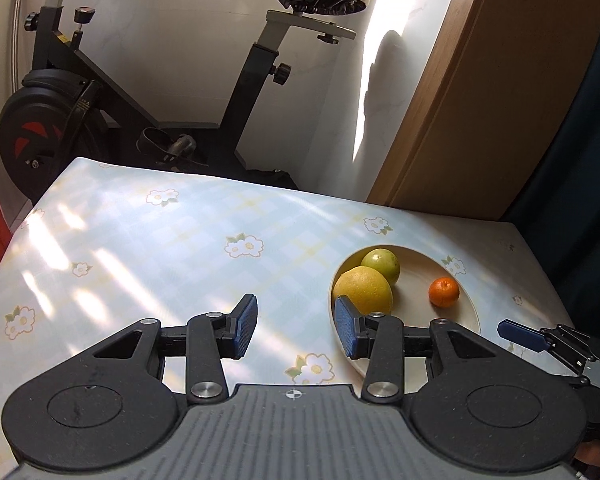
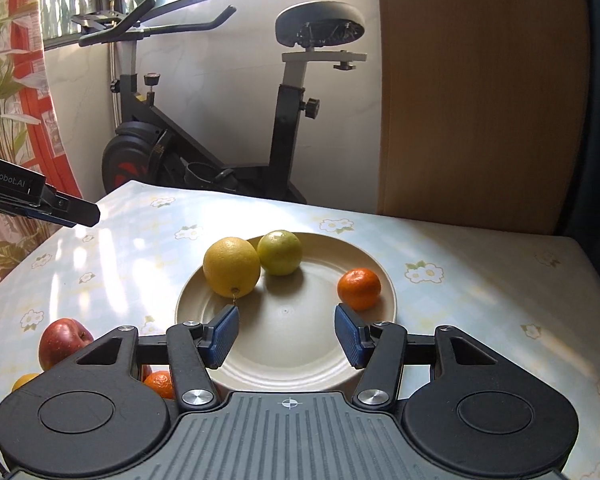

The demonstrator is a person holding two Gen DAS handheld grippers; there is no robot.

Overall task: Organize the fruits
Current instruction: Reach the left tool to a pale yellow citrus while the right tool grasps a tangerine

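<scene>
Here, three fruits on a cream plate [image 2: 364,360] at the middle of the right wrist frame: a large yellow citrus [image 2: 231,267] at the plate's upper left, touching a yellow-green fruit [image 2: 280,253] just behind it, and a small orange mandarin [image 2: 359,288] well apart near the right rim. Off the plate, at the lower left of that frame: a red apple [image 2: 62,340] on the flowered tablecloth [image 2: 480,280], with another mandarin [image 2: 160,383] and a sliver of yellow fruit [image 2: 24,380] partly hidden behind the gripper body. Right gripper [image 2: 287,334] low in frame over the plate's near half, blue pads apart, nothing between them, no fruit touched. In the left wrist frame, same plate [image 1: 470,308] at the right of centre, same three fruits visible. Left gripper [image 1: 297,330] over the cloth beside the plate's left edge, pads apart and empty, its right pad overlapping the large citrus in view; contact impossible to tell. Behind the table, in the upper half of both frames: an exercise bike [image 2: 220,160] against a pale wall, a wooden panel [image 2: 480,100] at the right, a patterned curtain [image 2: 8,100] at the far left.
</scene>
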